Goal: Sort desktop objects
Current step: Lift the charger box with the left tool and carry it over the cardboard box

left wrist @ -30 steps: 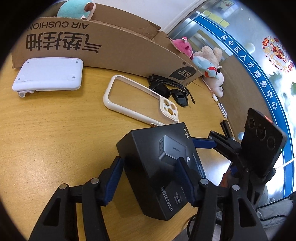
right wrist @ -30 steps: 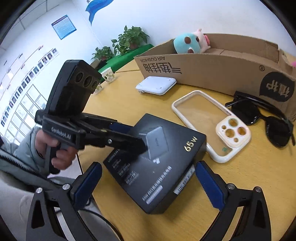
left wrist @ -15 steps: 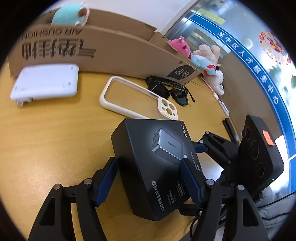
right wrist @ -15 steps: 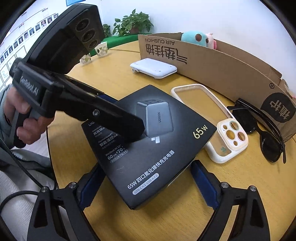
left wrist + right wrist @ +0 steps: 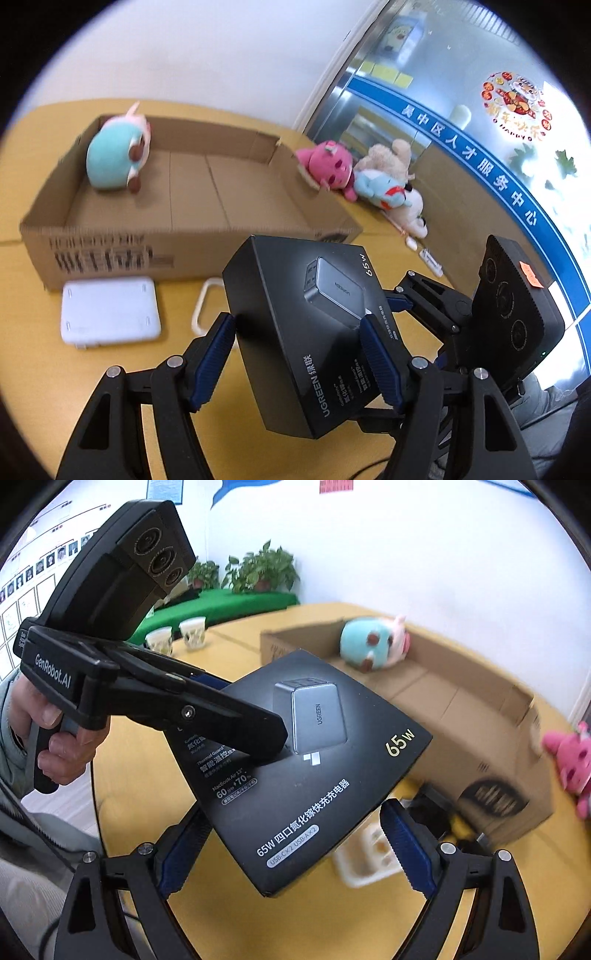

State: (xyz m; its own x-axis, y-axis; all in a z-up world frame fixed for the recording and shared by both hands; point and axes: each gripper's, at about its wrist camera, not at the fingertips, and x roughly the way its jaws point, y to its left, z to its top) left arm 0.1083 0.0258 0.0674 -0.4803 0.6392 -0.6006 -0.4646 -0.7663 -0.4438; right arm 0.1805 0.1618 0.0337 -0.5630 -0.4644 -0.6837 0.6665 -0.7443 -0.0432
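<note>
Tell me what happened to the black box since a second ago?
The black charger box went up off the table, lifted by the left claw and the right claw together, toward the cardboard box. The teal plush stayed inside it; the white pad stayed put.

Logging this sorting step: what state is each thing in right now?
charger box: lifted off the table, tilted
left gripper: shut on charger box
right gripper: jaws around the box, contact unclear
cardboard box: open
teal plush: inside cardboard box
white device: flat on table
</note>
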